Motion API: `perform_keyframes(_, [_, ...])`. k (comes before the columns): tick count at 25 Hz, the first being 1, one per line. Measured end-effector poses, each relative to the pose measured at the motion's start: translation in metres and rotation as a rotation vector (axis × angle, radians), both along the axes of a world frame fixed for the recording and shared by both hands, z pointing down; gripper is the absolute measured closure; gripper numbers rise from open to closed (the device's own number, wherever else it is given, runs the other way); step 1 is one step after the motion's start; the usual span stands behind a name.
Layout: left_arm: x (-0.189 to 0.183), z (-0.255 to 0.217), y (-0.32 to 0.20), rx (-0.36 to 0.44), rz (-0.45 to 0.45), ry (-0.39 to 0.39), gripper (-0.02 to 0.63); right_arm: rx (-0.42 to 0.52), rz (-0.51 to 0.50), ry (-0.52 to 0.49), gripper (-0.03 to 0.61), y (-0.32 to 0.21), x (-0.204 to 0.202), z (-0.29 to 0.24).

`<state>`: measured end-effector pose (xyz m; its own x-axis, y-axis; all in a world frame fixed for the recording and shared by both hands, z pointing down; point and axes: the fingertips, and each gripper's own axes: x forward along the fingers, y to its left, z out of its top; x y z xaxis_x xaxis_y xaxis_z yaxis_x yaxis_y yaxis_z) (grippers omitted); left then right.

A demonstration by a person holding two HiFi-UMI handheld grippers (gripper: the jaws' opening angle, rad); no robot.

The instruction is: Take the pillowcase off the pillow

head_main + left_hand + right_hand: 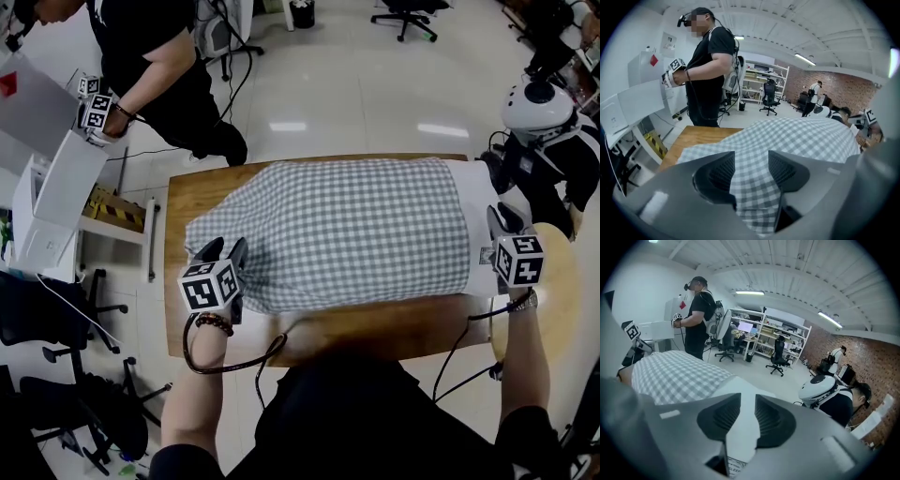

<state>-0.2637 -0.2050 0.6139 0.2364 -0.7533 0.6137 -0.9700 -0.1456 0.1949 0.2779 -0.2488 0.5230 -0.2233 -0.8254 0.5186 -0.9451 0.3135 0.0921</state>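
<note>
A pillow in a grey-and-white checked pillowcase (pixel 347 230) lies lengthwise on the wooden table (pixel 197 187). The bare white pillow (pixel 480 202) sticks out of its right end. My left gripper (pixel 223 251) is at the case's left front corner. In the left gripper view, checked cloth (pixel 754 187) lies slack between the jaws of the left gripper (pixel 751 161), which stand apart from it. My right gripper (pixel 502 217) is at the pillow's right edge. In the right gripper view, the right gripper (pixel 747 404) has its narrow jaws closed on white pillow fabric (pixel 740 437).
A person in black (pixel 159 56) stands beyond the table's far left corner, holding marker-cube grippers at a white box (pixel 56 178). Another person in a white helmet (pixel 539 108) is at the right. Office chairs (pixel 56 319) stand left of me. A black cable (pixel 234 361) loops off the front edge.
</note>
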Motion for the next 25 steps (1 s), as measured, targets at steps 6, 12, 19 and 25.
perform_keyframes(6, [0.006,0.01,0.014,-0.058,-0.043,0.097,0.353,-0.006,-0.009,0.003,0.482,0.002,0.0,0.0])
perform_keyframes(12, [0.009,0.024,0.021,-0.093,0.05,-0.031,0.35,-0.063,-0.011,-0.004,0.456,0.002,0.01,0.013])
perform_keyframes(19, [0.025,0.026,0.0,-0.137,0.164,-0.01,0.304,-0.144,-0.097,-0.014,0.394,-0.002,-0.004,0.022])
perform_keyframes(25, [0.038,0.047,-0.01,-0.188,0.235,0.022,0.296,-0.199,-0.128,-0.025,0.387,-0.005,-0.015,0.042])
